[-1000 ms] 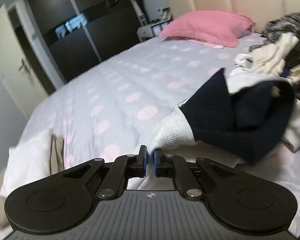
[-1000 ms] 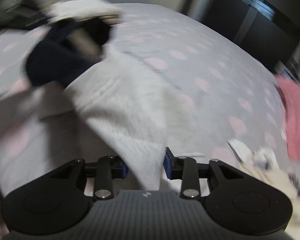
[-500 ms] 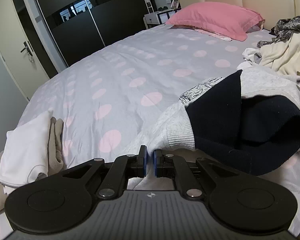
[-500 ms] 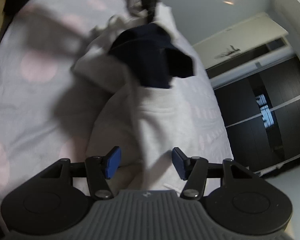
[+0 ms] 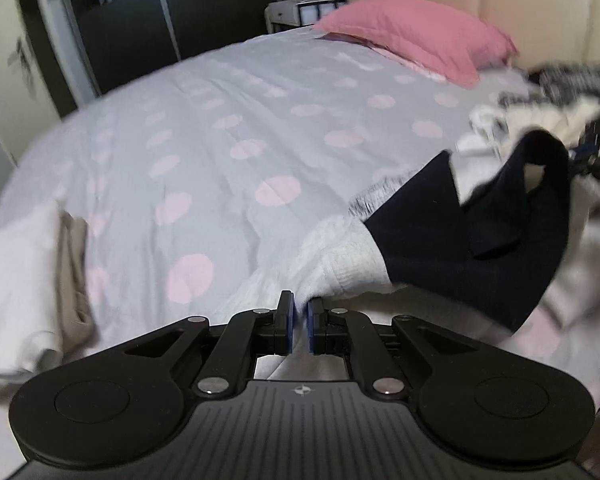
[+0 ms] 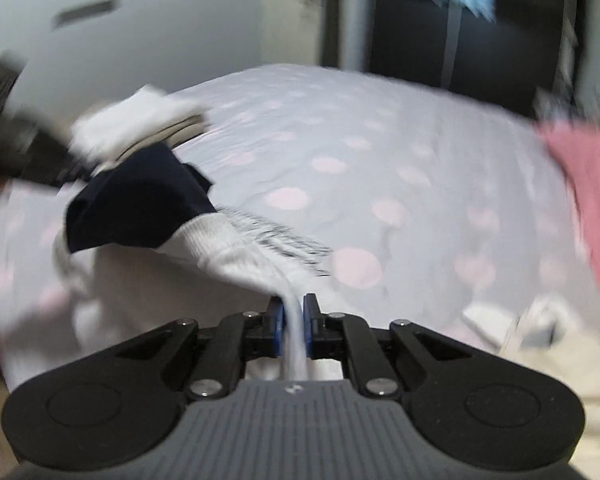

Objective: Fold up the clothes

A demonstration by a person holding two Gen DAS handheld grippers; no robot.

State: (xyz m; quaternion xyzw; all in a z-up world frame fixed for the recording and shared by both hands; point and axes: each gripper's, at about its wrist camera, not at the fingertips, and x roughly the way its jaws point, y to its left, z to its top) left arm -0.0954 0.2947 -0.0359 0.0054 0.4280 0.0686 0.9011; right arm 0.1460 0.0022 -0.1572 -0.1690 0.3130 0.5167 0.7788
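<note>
The right gripper (image 6: 293,326), open half a second ago, now pinches the sweatshirt (image 6: 228,246) like the left gripper (image 5: 299,322), readying a fold

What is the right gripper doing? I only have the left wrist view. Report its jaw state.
Observer: The right gripper is shut on a white fold of the sweater.
Operator: Describe the cloth ahead of it.
Observer: In the right wrist view, the white ribbed fabric runs from the jaws up and left to the sweater's navy part.
Operator: Say what lies to that gripper's right.
Observer: Cream clothes lie heaped on the bedspread, low on the right side of that view.
</note>
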